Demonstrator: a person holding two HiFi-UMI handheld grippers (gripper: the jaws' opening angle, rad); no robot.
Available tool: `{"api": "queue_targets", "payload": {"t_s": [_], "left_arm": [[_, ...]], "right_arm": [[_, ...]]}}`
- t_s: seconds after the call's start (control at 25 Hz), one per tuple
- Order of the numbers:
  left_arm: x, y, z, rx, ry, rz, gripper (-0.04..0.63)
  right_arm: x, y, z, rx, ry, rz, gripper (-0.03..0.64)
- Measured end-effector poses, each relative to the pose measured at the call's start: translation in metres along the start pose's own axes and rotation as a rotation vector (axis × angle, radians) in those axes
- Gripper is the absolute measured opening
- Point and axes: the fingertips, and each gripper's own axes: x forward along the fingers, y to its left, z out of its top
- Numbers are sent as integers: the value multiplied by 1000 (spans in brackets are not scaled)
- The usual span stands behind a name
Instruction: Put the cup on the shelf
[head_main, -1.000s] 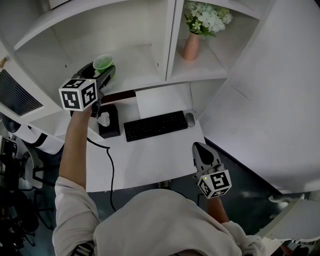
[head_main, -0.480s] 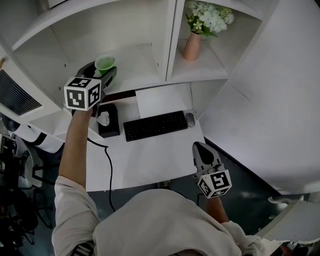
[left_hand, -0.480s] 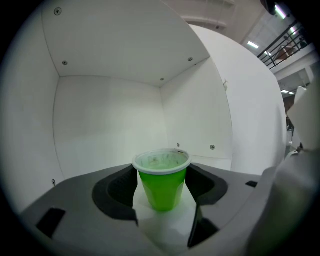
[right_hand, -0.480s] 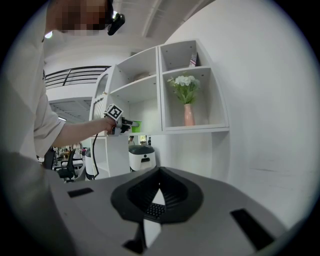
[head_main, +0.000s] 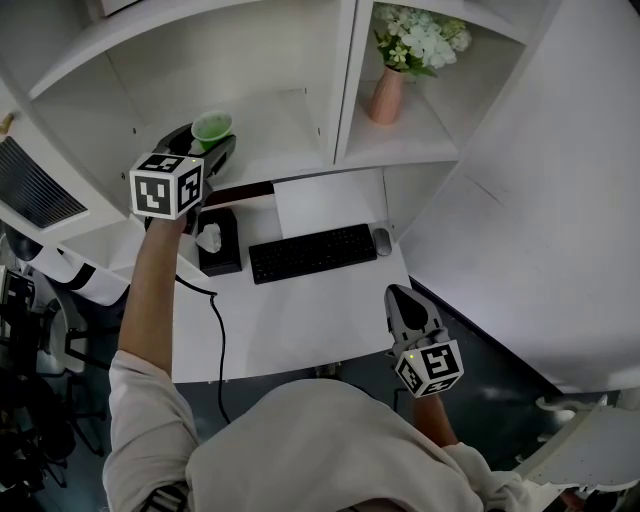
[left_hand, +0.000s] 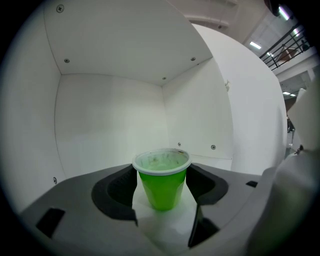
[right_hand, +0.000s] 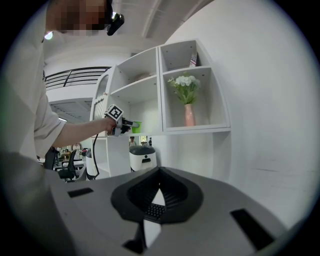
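Lower body of the green cup (head_main: 211, 128) masked by the left gripper (head_main: 207, 142) at upper left of the head view, black tissue box (head_main: 220, 248) partly covered by the forearm, dark chairs (head_main: 30, 335) cut by the left edge, small item (right_hand: 192, 61) on the topmost shelf in the right gripper view too small to be identified

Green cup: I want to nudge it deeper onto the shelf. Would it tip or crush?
Probably light and crushable: the green cup looks like thin plastic with a rolled rim. Likely tippy if pushed near the rim, since it narrows toward its base on the shelf.
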Motion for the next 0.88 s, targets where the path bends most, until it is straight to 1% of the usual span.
{"api": "queue_targets", "payload": {"t_s": [0.16, 0.32, 0.6, 0.88], "left_arm": [[0, 0, -1, -4, 4, 1, 310], [0, 2, -3, -9, 13, 6, 333], [-2, 2, -4, -20, 14, 11, 348], [-3, 5, -14, 20, 89, 37, 354]], "right_arm": [[0, 0, 1, -1, -2, 0, 5], [-2, -1, 1, 0, -2, -2, 5], [-3, 0, 0, 0, -3, 1, 5], [-5, 2, 1, 0, -6, 0, 5]]}}
